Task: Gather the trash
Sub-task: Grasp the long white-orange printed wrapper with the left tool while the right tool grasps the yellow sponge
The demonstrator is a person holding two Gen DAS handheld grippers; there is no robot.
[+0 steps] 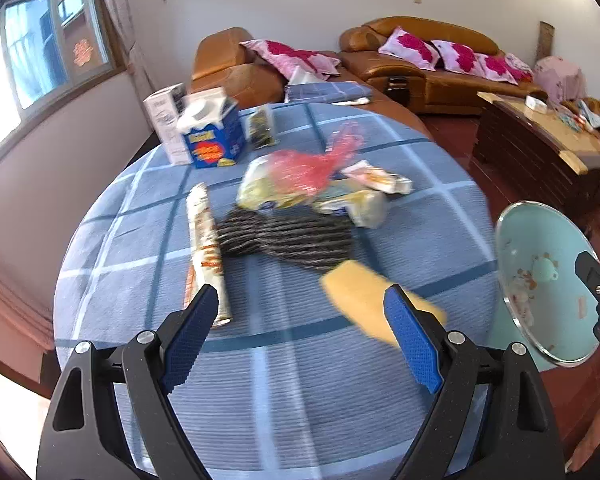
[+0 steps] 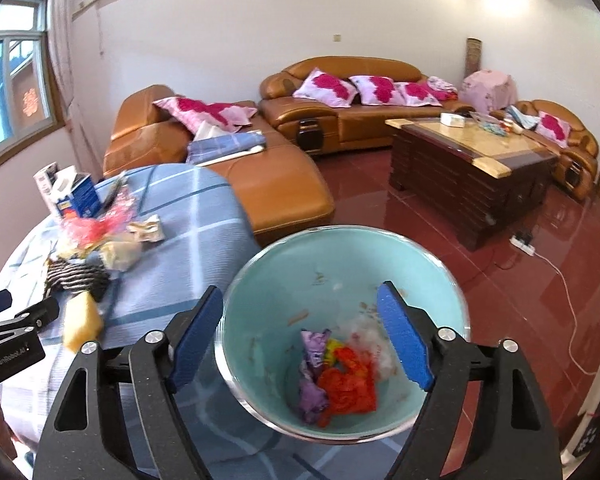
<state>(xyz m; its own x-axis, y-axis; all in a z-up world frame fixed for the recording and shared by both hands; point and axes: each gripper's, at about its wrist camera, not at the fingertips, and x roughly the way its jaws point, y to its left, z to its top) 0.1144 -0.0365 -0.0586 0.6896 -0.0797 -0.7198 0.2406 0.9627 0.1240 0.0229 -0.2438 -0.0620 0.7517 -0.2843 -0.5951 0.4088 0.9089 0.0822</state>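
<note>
Bright daylight from window [image 1: 40,48]; motion blur on table clutter; fisheye bending, dark corners; glare on floor [image 2: 440,240].

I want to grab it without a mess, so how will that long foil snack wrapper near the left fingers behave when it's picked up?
The long wrapper looks like thin, shiny film, so it is probably very light and may feel slippery. It lies flattened on the checked cloth, so it will likely flop and crumple instead of staying stiff. Pushed, it would probably slide, not roll.

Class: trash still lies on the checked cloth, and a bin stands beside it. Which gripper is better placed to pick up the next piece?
Left. The left gripper hangs open over the wrappers; the right gripper faces the bin.
</note>
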